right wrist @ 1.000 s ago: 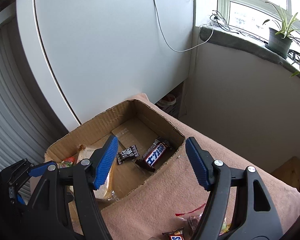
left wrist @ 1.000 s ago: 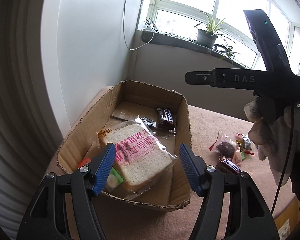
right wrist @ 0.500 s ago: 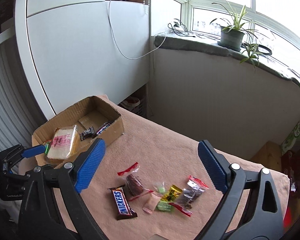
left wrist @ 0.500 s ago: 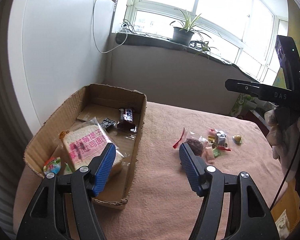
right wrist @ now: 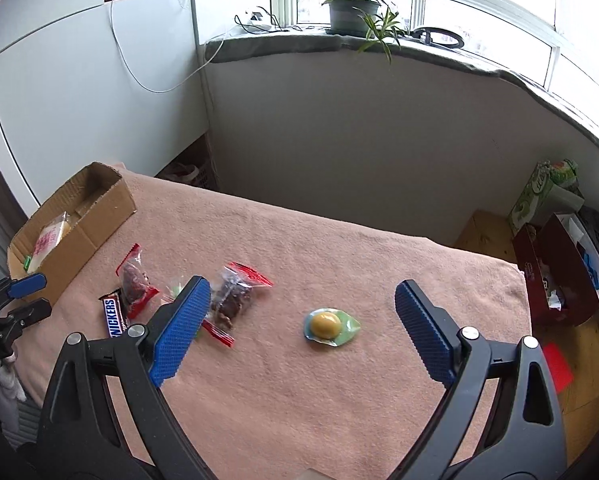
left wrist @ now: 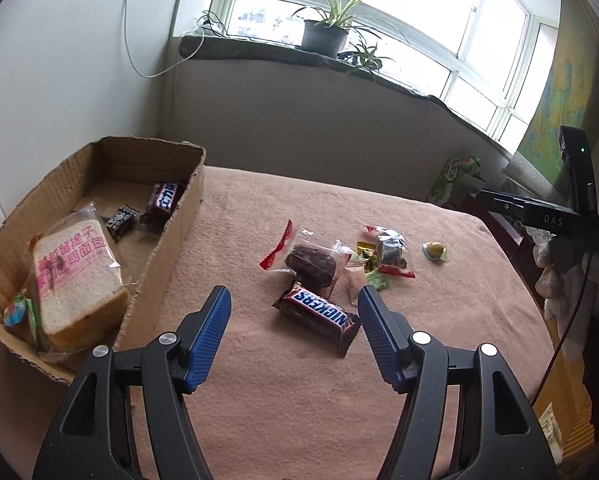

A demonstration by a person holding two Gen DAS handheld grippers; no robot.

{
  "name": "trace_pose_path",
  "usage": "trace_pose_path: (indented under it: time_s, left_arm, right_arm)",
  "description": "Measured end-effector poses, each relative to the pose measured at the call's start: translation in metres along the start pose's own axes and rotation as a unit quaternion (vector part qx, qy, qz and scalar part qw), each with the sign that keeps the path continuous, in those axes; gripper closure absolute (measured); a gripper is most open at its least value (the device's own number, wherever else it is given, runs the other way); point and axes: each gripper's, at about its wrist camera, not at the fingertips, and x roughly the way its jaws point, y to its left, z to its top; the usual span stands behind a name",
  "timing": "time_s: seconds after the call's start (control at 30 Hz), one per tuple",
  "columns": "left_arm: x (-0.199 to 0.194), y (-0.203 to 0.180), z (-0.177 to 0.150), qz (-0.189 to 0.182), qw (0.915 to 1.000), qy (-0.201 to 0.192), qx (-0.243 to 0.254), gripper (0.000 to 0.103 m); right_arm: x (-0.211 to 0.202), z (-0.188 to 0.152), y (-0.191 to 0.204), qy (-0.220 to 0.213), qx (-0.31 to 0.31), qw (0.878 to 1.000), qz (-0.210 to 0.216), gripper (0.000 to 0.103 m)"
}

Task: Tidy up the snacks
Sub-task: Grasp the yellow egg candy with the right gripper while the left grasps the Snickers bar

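Note:
A cardboard box [left wrist: 187,208] at the table's left holds a wrapped bread slice [left wrist: 75,276], a dark chocolate bar [left wrist: 165,196] and small candies. A Snickers bar [left wrist: 319,314] lies on the pink tablecloth, just ahead of my open, empty left gripper [left wrist: 293,320]. Beyond it lie a dark cake in clear wrap [left wrist: 311,264] and a heap of small sweets [left wrist: 379,256]. A yellow jelly cup [right wrist: 331,326] lies alone, between the fingers of my open, empty right gripper [right wrist: 299,316]. The box [right wrist: 99,216] and Snickers bar [right wrist: 113,316] also show in the right wrist view.
The pink tablecloth [right wrist: 339,248] ends at a wall below a windowsill with a potted plant [right wrist: 355,12]. Boxes and a green packet [right wrist: 547,196] stand on the floor off the table's right edge. A white panel stands behind the box.
Both grippers swung right, away from the box and over the loose snacks. The left now faces the Snickers bar, the right the jelly cup. Both stay open.

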Motion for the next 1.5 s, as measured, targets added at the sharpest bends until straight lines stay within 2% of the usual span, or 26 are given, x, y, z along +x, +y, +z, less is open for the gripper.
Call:
trace_pose_path:
  time_s: [0.13, 0.3, 0.43, 0.53, 0.67, 0.83, 0.93, 1.1, 1.2, 1.33, 1.37, 1.5]
  left_arm:
    - [0.016, -0.006, -0.006, -0.012, 0.9996, 0.023, -0.014, 0.037]
    - [0.037, -0.011, -0.01, -0.018, 0.9982, 0.053, -0.022, 0.037]
    - [0.053, -0.014, -0.01, -0.012, 0.9971, 0.069, -0.029, 0.037]
    - [0.064, -0.016, -0.009, 0.0, 0.9966, 0.078, -0.025, 0.037]
    - [0.076, -0.022, -0.009, 0.019, 0.9961, 0.085, -0.014, 0.037]
    - [0.088, -0.03, -0.008, 0.056, 0.9945, 0.089, -0.002, 0.037]
    - [0.093, -0.035, -0.007, 0.067, 0.9938, 0.089, 0.006, 0.037]
    - [0.1, -0.041, -0.008, 0.083, 0.9925, 0.087, 0.024, 0.038]
    - [0.101, -0.041, -0.008, 0.079, 0.993, 0.085, 0.023, 0.038]
    - [0.099, -0.037, -0.009, 0.075, 0.9937, 0.082, 0.015, 0.049]
    - [0.099, -0.036, -0.009, 0.075, 0.9938, 0.081, 0.015, 0.052]
    - [0.098, -0.032, -0.009, 0.069, 0.9941, 0.082, 0.019, 0.061]
  right_arm:
    - [0.016, -0.012, -0.017, 0.016, 0.011, 1.0, -0.006, 0.008]
    - [0.032, -0.02, -0.03, 0.026, 0.028, 0.999, 0.009, 0.009]
    - [0.046, -0.027, -0.035, 0.039, 0.033, 0.999, 0.018, 0.025]
    - [0.054, -0.032, -0.034, 0.047, 0.026, 0.998, 0.02, 0.025]
    - [0.062, -0.038, -0.028, 0.057, 0.0, 0.998, 0.014, 0.038]
    - [0.074, -0.041, -0.027, 0.065, -0.006, 0.998, 0.009, 0.04]
    - [0.081, -0.04, -0.025, 0.07, -0.008, 0.997, 0.01, 0.054]
    - [0.096, -0.04, -0.016, 0.078, -0.021, 0.997, 0.007, 0.055]
    - [0.102, -0.042, -0.008, 0.084, -0.033, 0.996, 0.002, 0.059]
    - [0.102, -0.042, 0.0, 0.08, -0.047, 0.996, -0.01, 0.061]
    - [0.102, -0.042, 0.0, 0.08, -0.047, 0.996, -0.007, 0.069]
    - [0.103, -0.041, 0.002, 0.082, -0.046, 0.996, -0.006, 0.069]
